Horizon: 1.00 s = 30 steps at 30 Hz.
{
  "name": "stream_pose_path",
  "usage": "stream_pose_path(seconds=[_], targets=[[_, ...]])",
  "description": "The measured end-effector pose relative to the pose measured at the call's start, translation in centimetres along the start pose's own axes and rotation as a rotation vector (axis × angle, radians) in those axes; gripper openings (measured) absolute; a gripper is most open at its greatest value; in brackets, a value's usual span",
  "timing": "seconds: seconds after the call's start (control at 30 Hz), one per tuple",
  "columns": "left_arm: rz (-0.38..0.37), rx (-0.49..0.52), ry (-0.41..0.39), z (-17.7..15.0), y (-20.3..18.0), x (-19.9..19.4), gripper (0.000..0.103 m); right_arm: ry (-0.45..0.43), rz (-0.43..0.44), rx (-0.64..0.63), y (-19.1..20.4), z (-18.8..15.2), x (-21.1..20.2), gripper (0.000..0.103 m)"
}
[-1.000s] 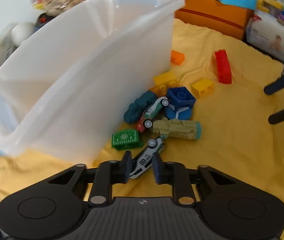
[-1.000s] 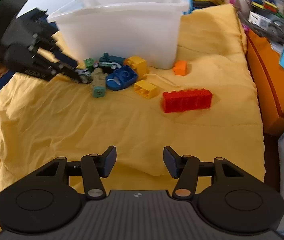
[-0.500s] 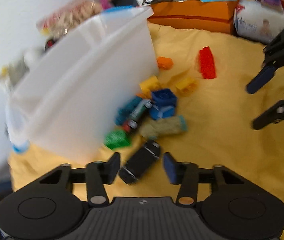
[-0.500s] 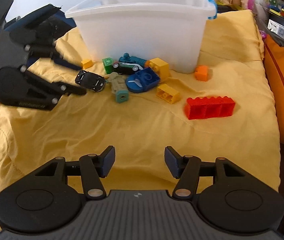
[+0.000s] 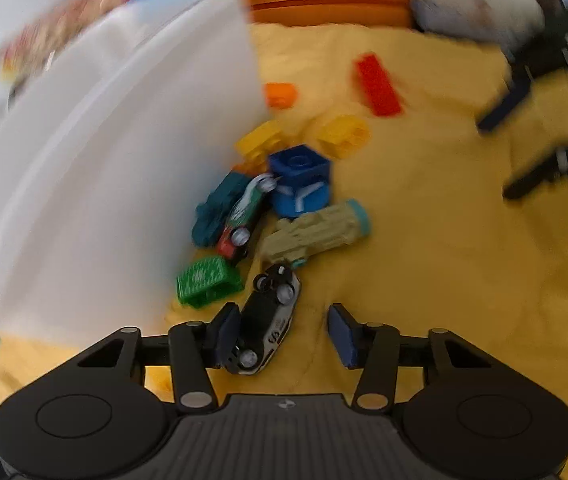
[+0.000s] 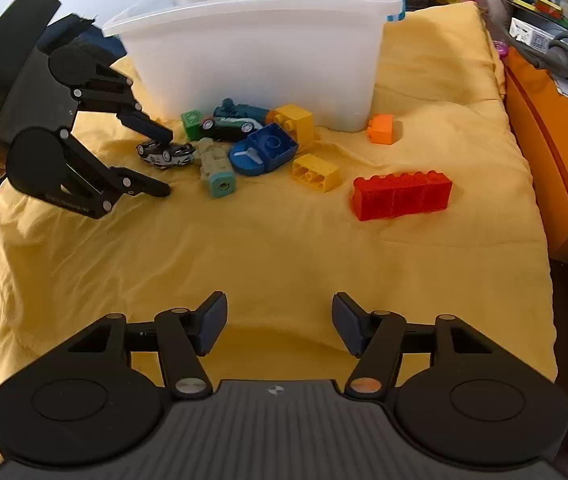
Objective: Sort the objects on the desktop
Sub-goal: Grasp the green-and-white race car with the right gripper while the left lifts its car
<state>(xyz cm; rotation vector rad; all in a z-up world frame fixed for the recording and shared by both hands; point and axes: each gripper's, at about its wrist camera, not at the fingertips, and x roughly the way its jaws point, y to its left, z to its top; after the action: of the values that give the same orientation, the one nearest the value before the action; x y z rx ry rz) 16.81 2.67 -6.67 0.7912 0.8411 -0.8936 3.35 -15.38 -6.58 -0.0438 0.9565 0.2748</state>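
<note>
One car [image 5: 270, 322] lay on its side on the yellow cloth [image 6: 284, 248] between the left gripper [image 5: 284, 330] jaws, which were closing, only one pad touching. Better to centre it first, then lift to the bin [image 6: 260, 48]. Right gripper [image 6: 280, 322] jaws were opening, empty.

On the yellow cloth [image 6: 284, 248], toys cluster against the white bin [image 6: 260, 52] at the far edge. The left gripper [image 6: 168, 162], jaws closing, straddles a black-and-white toy car [image 6: 166, 154]. A red brick [image 6: 402, 195] lies toward the right edge. The right gripper [image 6: 280, 322], opening, hovers empty at the near edge.
</note>
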Motion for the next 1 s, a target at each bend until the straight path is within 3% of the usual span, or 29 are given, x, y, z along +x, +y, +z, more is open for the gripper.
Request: stream_pose_path(seconds=[0.03,0.13,0.23,0.27,0.33,0.4,0.47,0.6,0.67,0.73,0.8,0.93,1.0], targets=[[-0.009,-0.06,0.002,-0.1,1.0,0.0,0.031,-0.003,0.006,0.003,0.1,0.1,0.1,0.062],[-0.047,-0.179,0.005,-0.6,2.1,-0.6,0.029,-0.029,0.012,-0.011,0.5,0.7,0.1,0.062],[-0.086,-0.191,0.002,-1.0,0.7,-1.4,0.028,-0.101,0.002,-0.044,1.2,1.9,-0.3,0.062],[-0.089,-0.215,-0.01,-1.2,-0.2,-2.0,0.025,-0.149,0.001,-0.076,1.6,2.5,-0.5,0.062],[-0.164,-0.29,-0.035,-1.5,-2.4,-3.0,0.024,-0.22,0.019,-0.164,2.4,4.0,-0.6,0.06],[-0.199,-0.281,-0.022,-1.8,-5.8,-3.4,0.027,-0.272,0.029,-0.277,3.4,5.3,0.2,0.052],[-0.205,-0.299,-0.036,-1.9,-8.2,-4.2,0.027,-0.261,0.001,-0.413,4.6,6.8,2.3,0.041],[-0.341,-0.566,-0.078,-3.4,-8.2,-5.1,0.026,-0.227,-0.005,-0.543,4.9,8.5,6.0,0.038],[-0.367,-0.593,-0.058,-4.0,-8.9,-4.8,0.027,-0.197,0.004,-0.621,5.1,8.9,7.7,0.038],[-0.363,-0.638,-0.05,-4.8,-9.0,-4.4,0.034,-0.172,0.016,-0.637,5.0,9.0,8.6,0.035],[-0.336,-0.665,-0.049,-5.1,-8.6,-4.3,0.035,-0.15,0.05,-0.612,4.7,9.4,9.0,0.022],[-0.202,-0.588,-0.062,-4.5,-9.0,-5.3,0.058,-0.156,0.049,-0.614,5.4,8.9,8.2,0.016],[-0.14,-0.552,-0.071,-4.3,-9.4,-6.0,0.063,-0.183,0.058,-0.587,5.5,8.3,6.9,0.016]])
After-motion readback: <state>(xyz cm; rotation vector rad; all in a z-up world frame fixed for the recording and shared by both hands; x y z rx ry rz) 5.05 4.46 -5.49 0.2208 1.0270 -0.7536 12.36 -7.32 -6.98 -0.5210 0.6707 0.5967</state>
